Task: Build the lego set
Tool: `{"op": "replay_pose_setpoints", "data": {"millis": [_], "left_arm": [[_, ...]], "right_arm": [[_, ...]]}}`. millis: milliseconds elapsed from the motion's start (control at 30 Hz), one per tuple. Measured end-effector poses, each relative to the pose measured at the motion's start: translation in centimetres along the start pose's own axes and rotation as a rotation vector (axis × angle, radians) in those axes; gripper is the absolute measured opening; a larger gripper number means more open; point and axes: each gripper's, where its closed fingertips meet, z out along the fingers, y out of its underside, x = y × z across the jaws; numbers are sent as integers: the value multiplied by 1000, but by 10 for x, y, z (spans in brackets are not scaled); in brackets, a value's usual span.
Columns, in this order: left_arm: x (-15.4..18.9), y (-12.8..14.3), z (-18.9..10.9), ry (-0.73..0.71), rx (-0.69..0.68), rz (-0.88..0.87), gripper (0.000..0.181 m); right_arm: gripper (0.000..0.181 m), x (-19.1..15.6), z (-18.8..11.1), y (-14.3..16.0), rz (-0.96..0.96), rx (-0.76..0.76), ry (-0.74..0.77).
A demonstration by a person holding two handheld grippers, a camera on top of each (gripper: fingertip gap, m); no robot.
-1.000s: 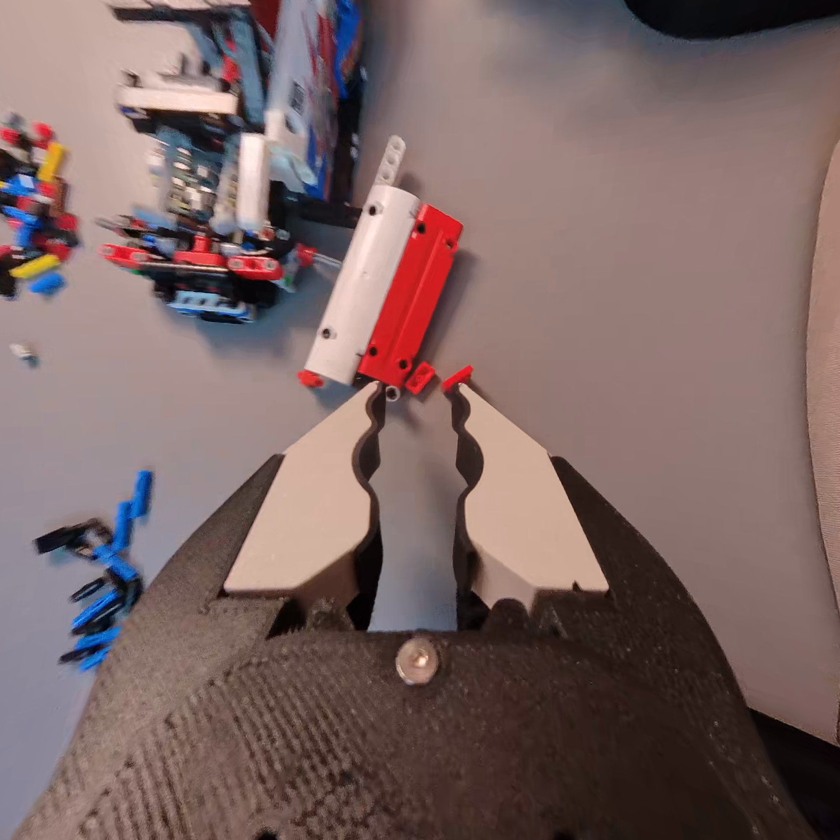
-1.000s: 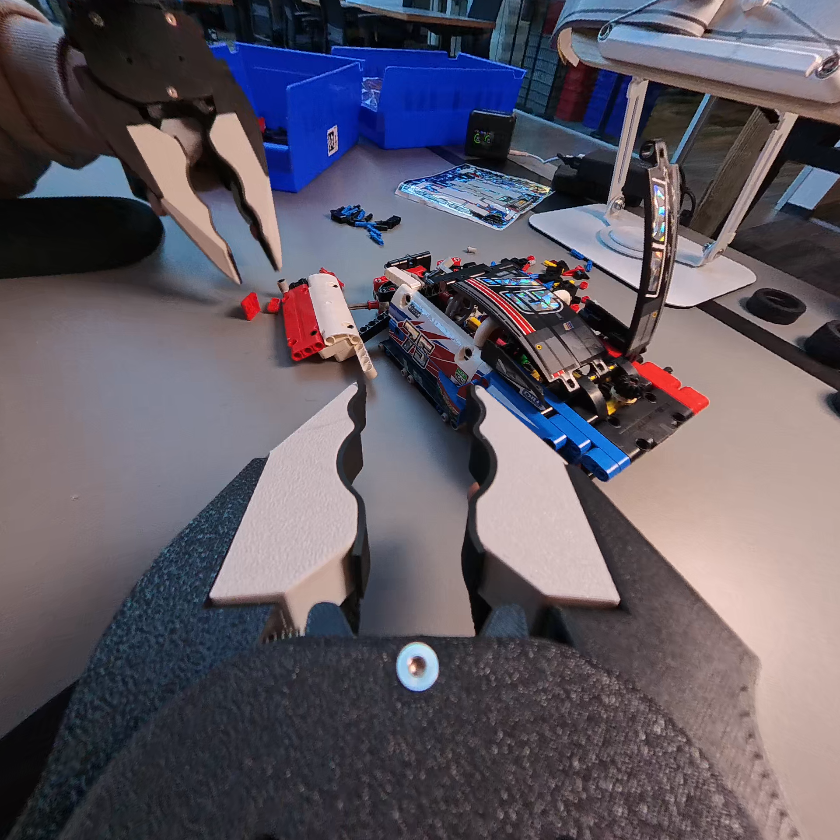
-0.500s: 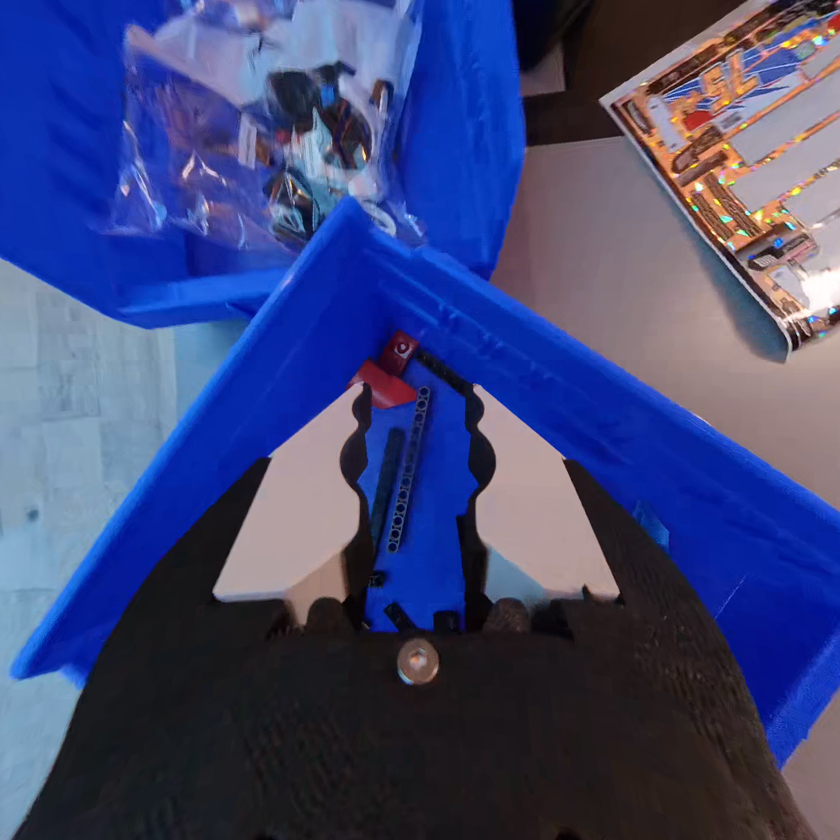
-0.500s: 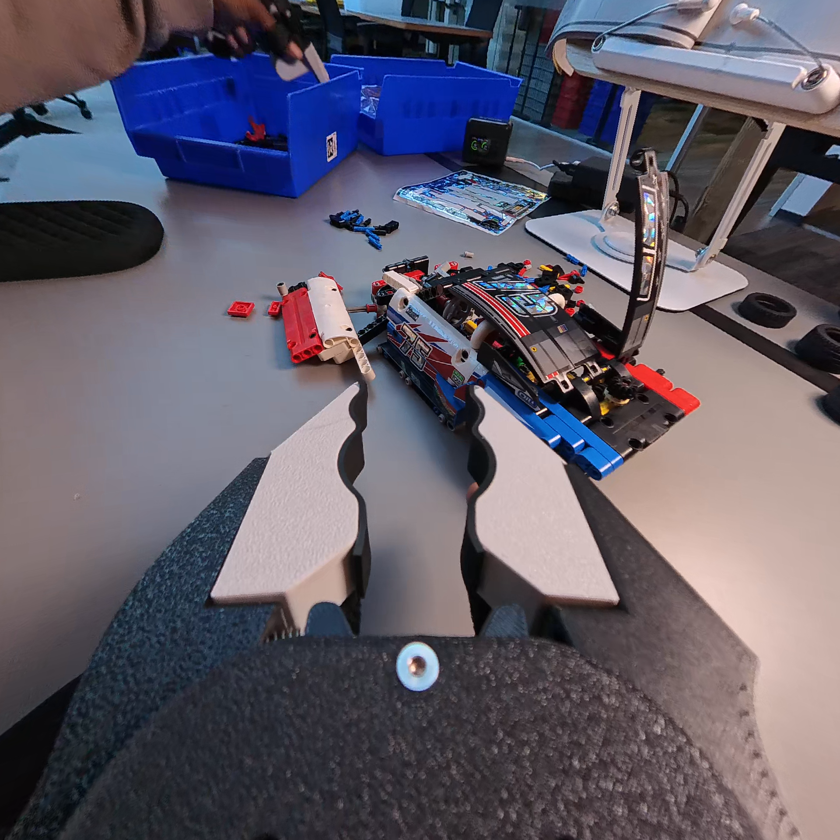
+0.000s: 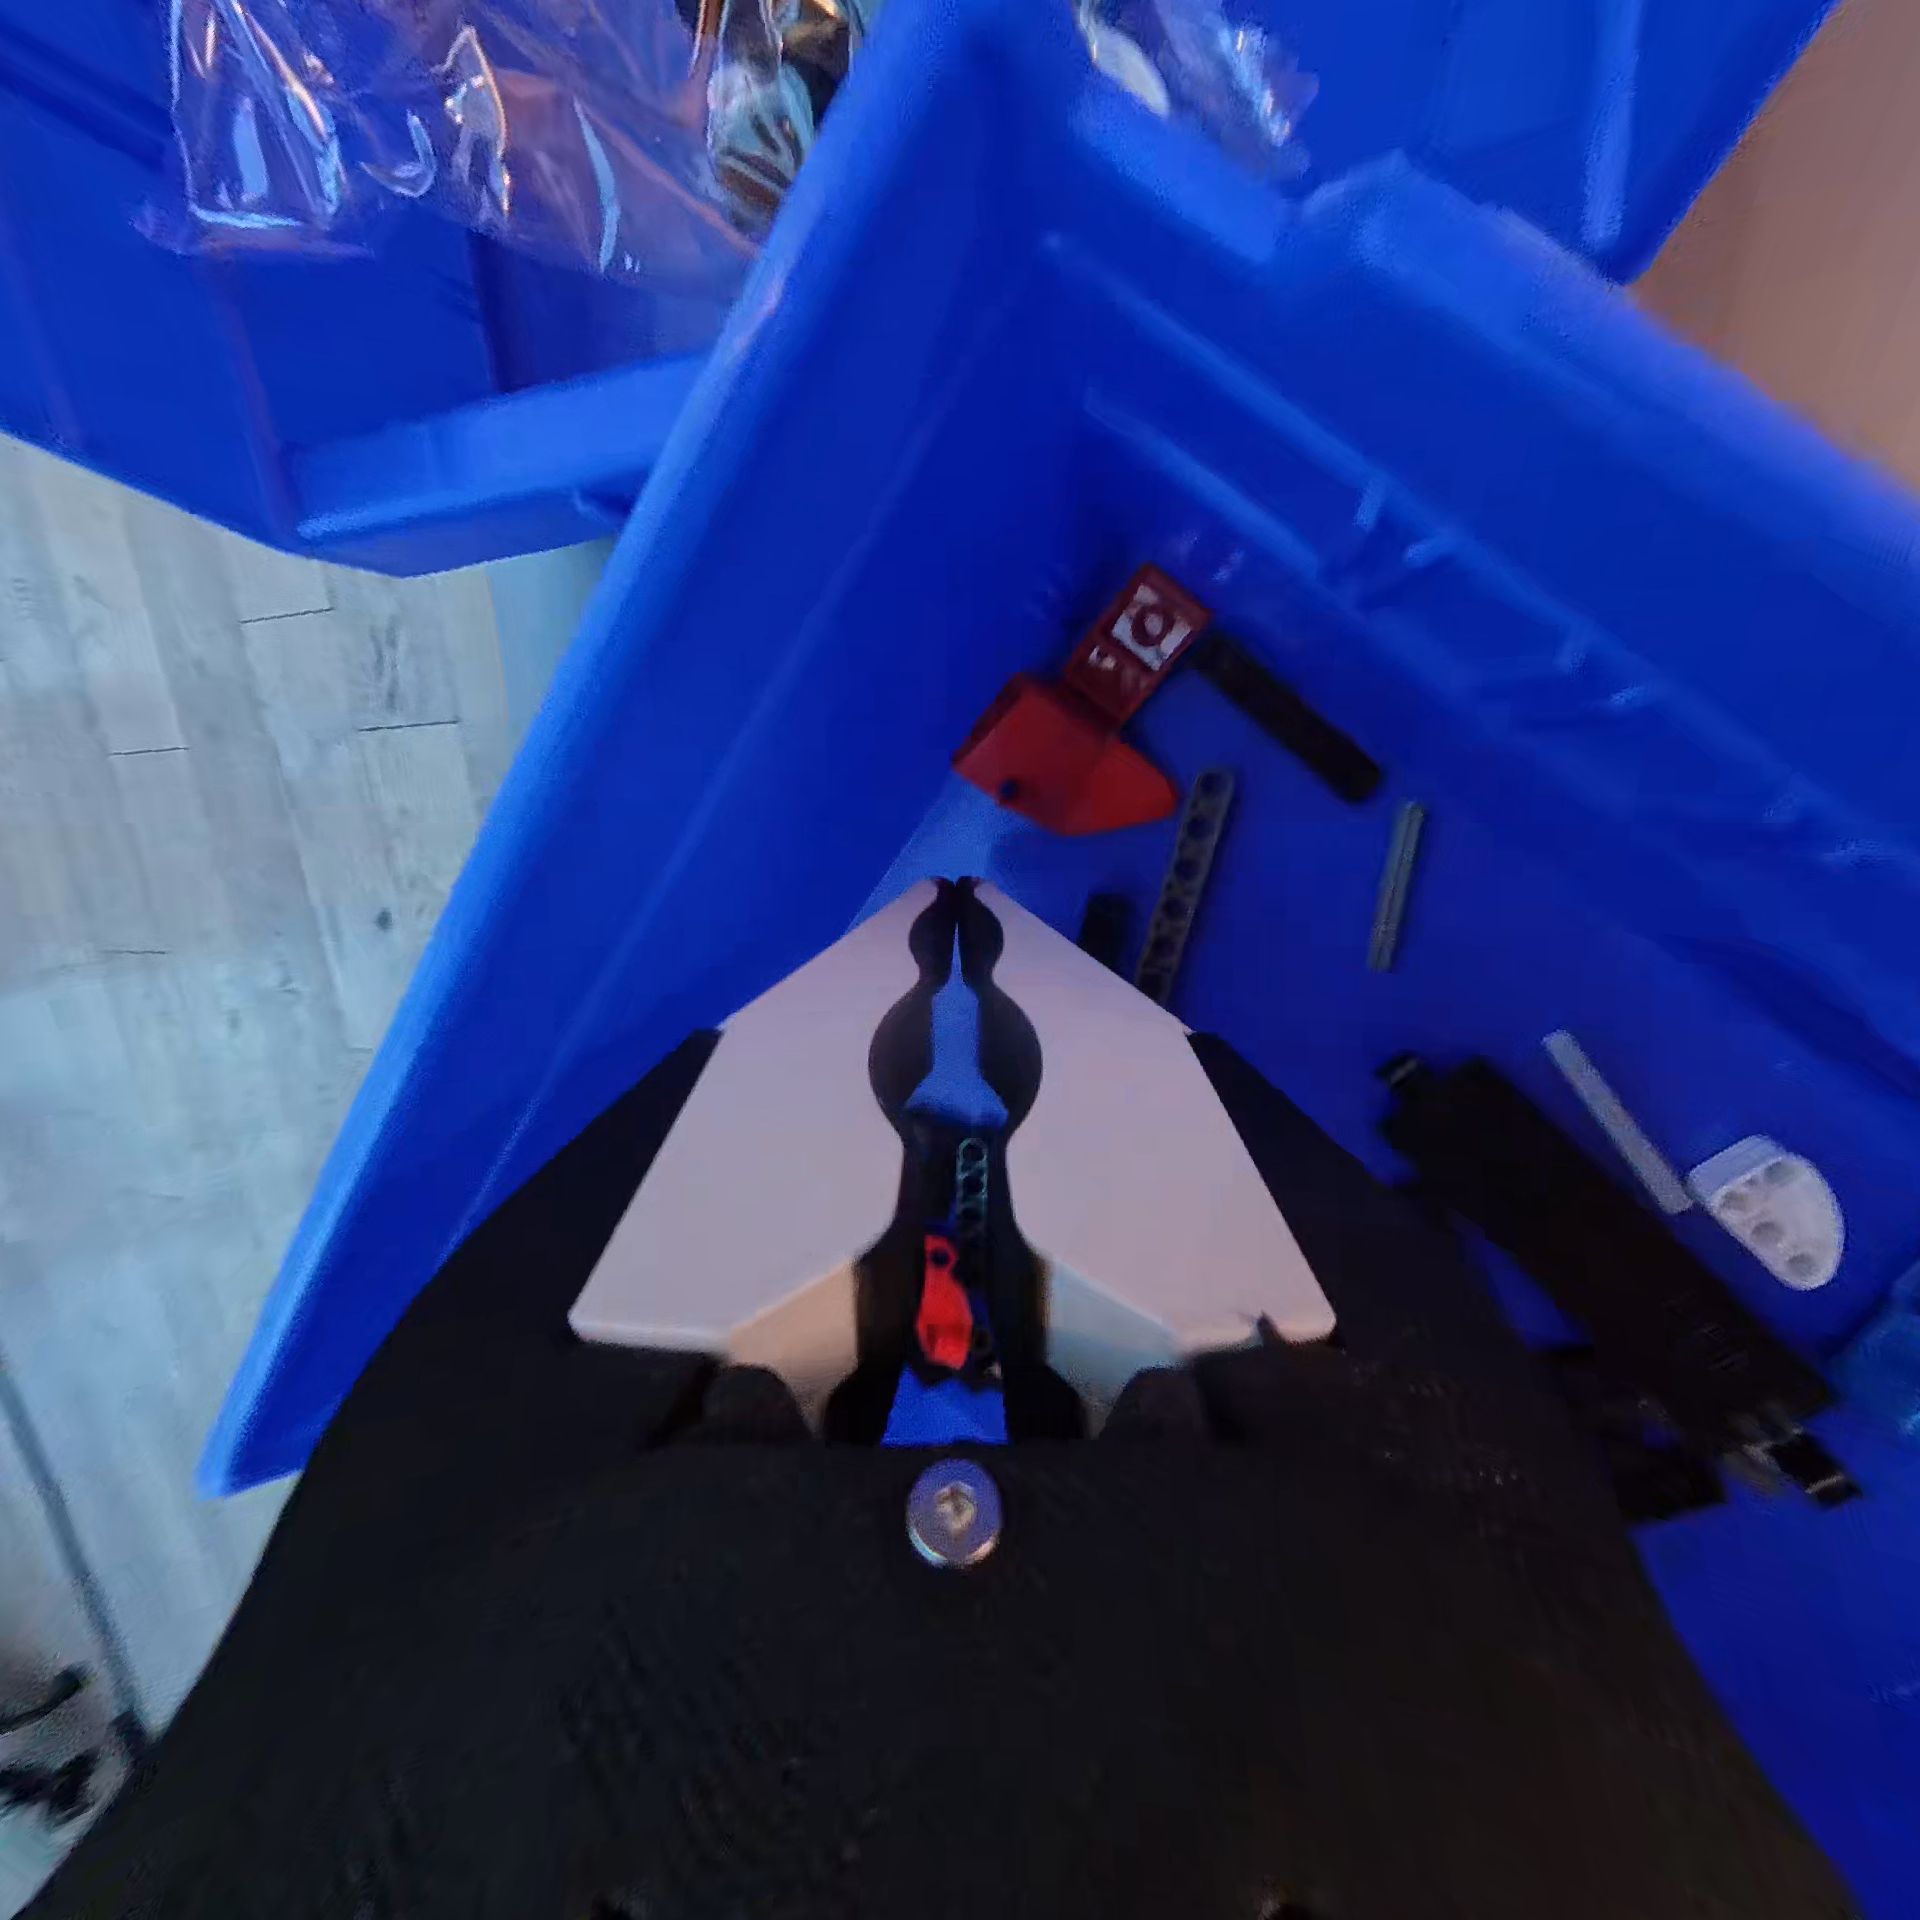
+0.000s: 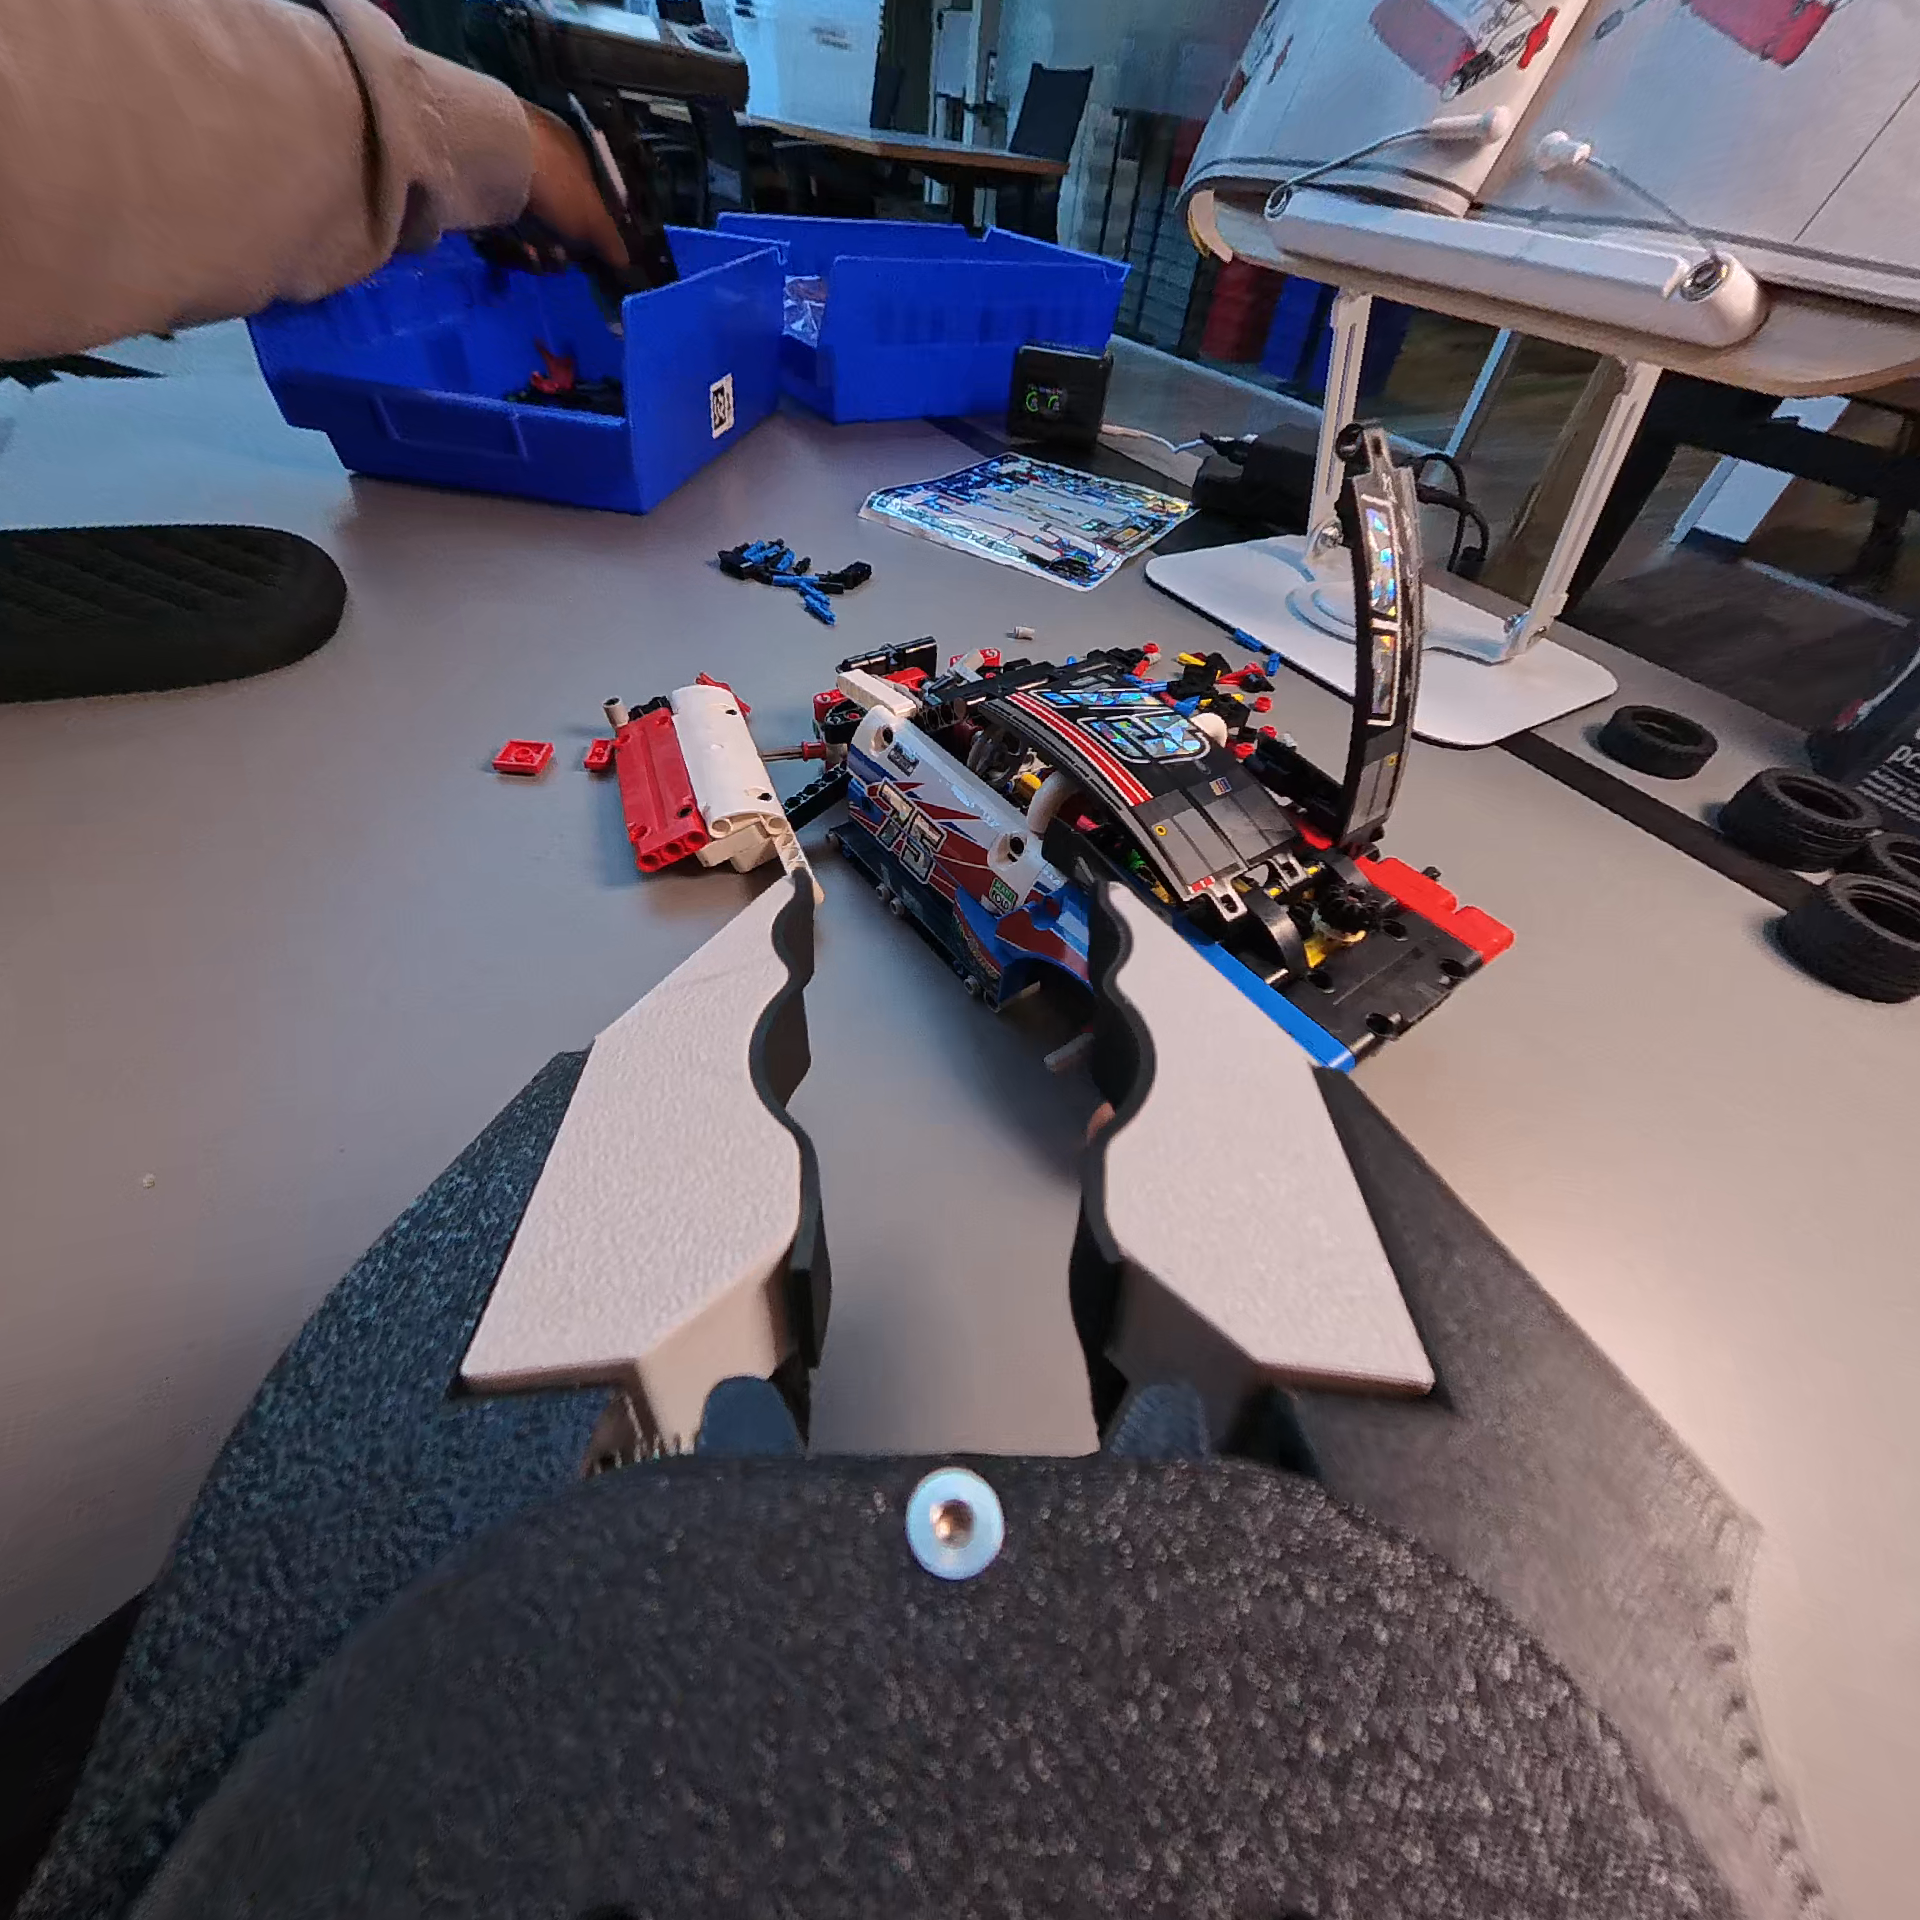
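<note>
1. The half-built lego car (image 6: 1091,821) sits on the desk (image 6: 260,987) right past the tips of the right claw (image 6: 951,904), a bit off to their right. It's got a black roof, blue and red sides, and one black panel sticking up.
2. A red and white block (image 6: 696,774) lies just ahead-left of that same claw's left tip, close beside the car's nose. A small red plate (image 6: 523,755) sits farther left of it, on its own.
3. The left claw (image 5: 956,899) is down inside a blue bin (image 5: 727,520), tips pointing at the corner. A red wedge piece (image 5: 1060,774) lies just beyond the tips, a long black beam with holes (image 5: 1190,883) is just to their right, and a white rounded piece (image 5: 1766,1210) is way off right.
4. Left claw: tips pressed together. It's blurry, and I can't see anything pinched between them.
5. Right claw: spread wide apart, nothing in it, hovering over bare desk.
6. From the right claw's camera, a sleeved arm (image 6: 208,156) reaches into that bin far ahead-left. A second blue bin (image 6: 935,312) sits next to it.
7. The desk is plain grey. There's a little pile of blue and black pins (image 6: 795,571) and a shiny sticker sheet (image 6: 1029,514) beyond the car, a white stand (image 6: 1382,665) to the right, and black tyres (image 6: 1829,883) far right.
</note>
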Motion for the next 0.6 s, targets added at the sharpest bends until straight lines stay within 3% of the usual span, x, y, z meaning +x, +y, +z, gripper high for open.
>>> {"op": "replay_pose_setpoints", "data": {"millis": [67, 133, 267, 367, 433, 600], "left_arm": [[-8, 16, -6, -39, -96, 82, 0], [-2, 16, -8, 7, -76, 71, 10], [22, -8, -1, 187, 62, -168, 33], [25, -19, 12, 229, 105, -322, 51], [23, -22, 18, 217, 121, -369, 37], [7, -3, 15, 62, -16, -165, 30]], "right_arm": [[50, 1, -1, -1, 0, 4, 4], [50, 1, -1, -2, -2, 8, 1], [48, -1, -1, -2, -9, 10, -4], [48, -1, -1, -1, -7, 7, -5], [47, 0, -1, -1, -8, 5, -3], [46, 0, -2, 0, -5, 3, -2]]}}
